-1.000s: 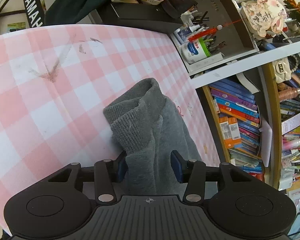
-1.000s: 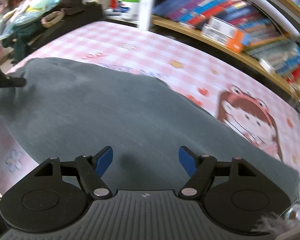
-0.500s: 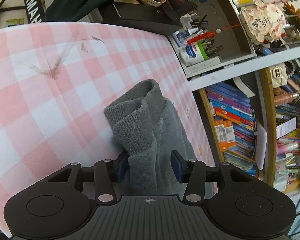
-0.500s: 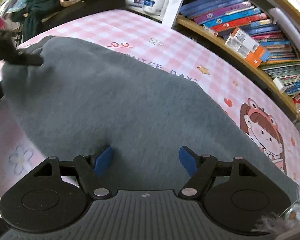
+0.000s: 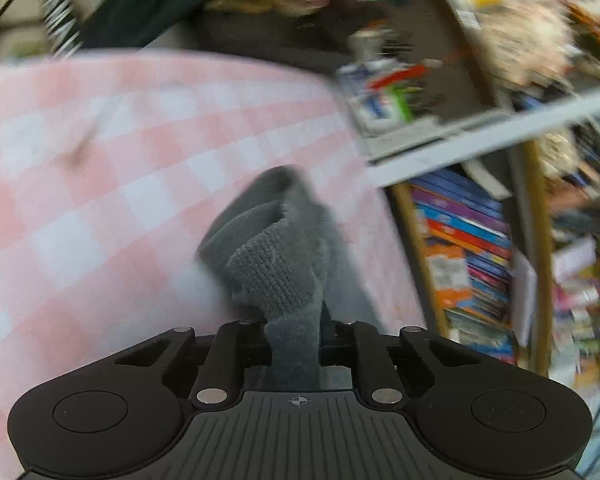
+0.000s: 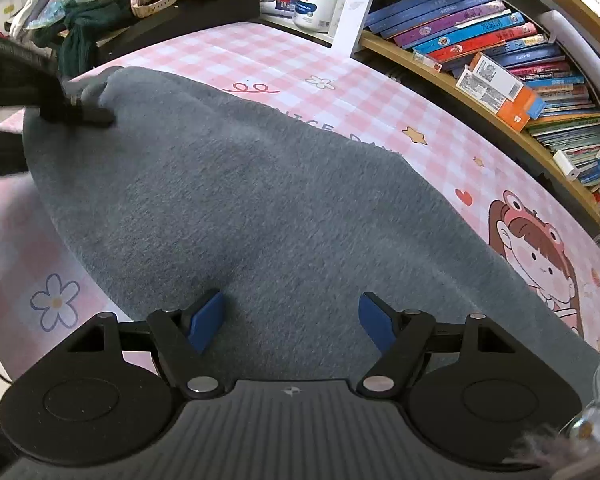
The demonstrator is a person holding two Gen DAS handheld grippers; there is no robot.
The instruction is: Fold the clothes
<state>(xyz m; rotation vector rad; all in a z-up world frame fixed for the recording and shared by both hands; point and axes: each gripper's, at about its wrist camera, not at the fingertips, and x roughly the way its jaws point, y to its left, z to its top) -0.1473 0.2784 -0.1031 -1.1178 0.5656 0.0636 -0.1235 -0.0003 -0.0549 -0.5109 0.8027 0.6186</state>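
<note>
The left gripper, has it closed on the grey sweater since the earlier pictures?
Yes. The left gripper, open around the grey sweater before, is now shut on its cuff; its own view is blurred, and the checked tablecloth looks shifted.

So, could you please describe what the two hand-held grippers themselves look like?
Both have black plastic bodies with a ribbed grey centre plate, two round discs and silver pivot screws. The right hand-held gripper has blue finger pads; the left hand-held gripper's pads are hidden.
</note>
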